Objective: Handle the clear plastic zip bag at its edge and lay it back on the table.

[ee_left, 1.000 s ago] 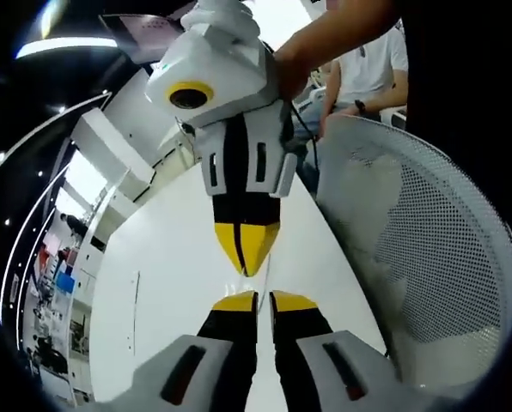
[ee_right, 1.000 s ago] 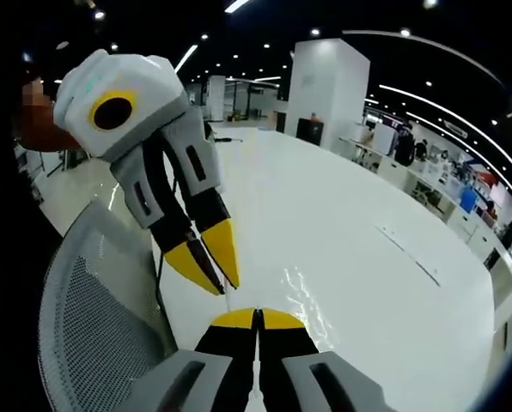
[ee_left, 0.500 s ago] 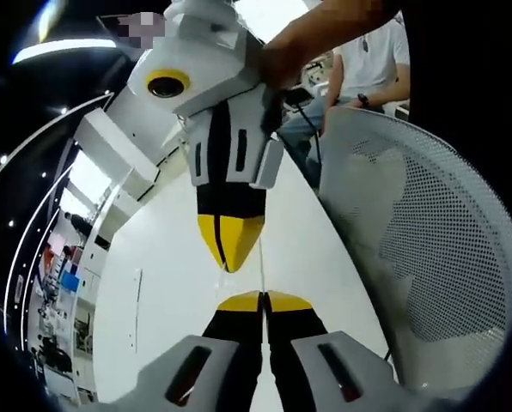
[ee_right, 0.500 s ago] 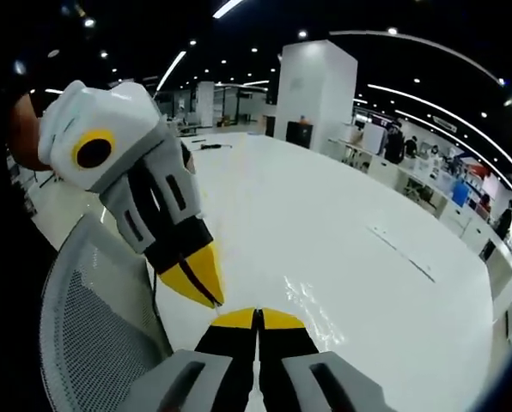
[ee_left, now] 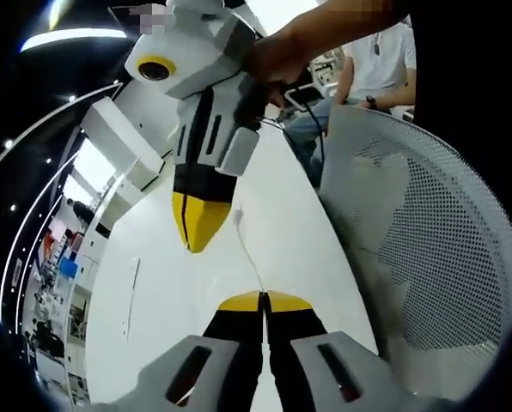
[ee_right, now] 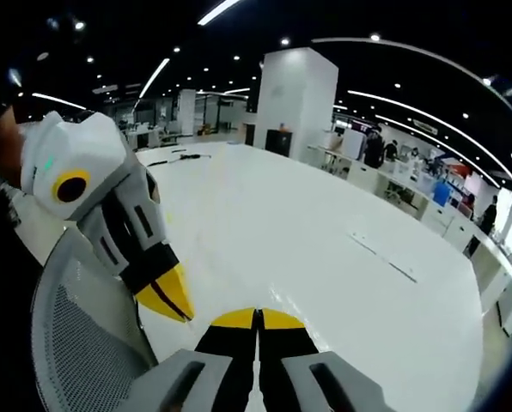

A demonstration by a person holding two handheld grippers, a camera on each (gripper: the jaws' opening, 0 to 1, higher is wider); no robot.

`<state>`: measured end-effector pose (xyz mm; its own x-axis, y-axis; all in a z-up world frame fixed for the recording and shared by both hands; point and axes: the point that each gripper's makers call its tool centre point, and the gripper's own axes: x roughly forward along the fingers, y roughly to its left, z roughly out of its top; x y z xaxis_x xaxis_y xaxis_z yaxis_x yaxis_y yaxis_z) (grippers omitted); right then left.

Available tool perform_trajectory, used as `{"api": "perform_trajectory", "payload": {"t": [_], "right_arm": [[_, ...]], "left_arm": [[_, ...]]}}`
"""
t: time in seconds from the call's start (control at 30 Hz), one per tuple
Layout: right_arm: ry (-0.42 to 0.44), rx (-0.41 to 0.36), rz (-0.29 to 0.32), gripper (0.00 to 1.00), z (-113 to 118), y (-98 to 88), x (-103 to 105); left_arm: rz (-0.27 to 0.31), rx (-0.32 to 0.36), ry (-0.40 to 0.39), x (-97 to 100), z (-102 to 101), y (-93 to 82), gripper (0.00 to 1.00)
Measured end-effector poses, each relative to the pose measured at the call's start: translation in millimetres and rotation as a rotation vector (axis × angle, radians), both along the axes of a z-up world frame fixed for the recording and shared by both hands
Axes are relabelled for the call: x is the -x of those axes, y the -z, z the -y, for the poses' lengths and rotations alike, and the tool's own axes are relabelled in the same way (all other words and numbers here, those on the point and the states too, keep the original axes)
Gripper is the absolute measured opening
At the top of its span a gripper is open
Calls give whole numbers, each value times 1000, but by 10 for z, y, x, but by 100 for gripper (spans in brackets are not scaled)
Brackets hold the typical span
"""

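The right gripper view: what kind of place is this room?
Probably a large open-plan office or lab hall: a long white table, rows of ceiling lights, desks with people at the back, and a mesh chair.

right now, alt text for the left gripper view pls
The left gripper, yellow-tipped, is shut on a thin clear plastic bag edge over a glossy white table. The right gripper hangs shut above it, beside a white mesh chair back.

No readable text, labels or numbers (distant signs too blurred).

White claws [ee_left: 262,302], yellow-tipped black jaws
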<state>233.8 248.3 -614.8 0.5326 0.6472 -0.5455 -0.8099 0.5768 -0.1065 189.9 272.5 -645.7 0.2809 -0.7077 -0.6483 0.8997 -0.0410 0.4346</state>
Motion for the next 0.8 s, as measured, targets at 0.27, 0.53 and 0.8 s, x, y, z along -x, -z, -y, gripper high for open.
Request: {"api": "perform_trajectory", "payload": {"t": [0.27,0.53,0.8], "right_arm": [[36,-14,17,0,25,-71,-58],[66,-24,35,0,42,-118,-105],[76,-14,47,0,64,-121,-110]], "left_arm": [[-20,18,-36,15,-45,15,0],[-29,47,-69,5,-72,-25,0],[-37,46,-72,20,-94,-18,0]]}}
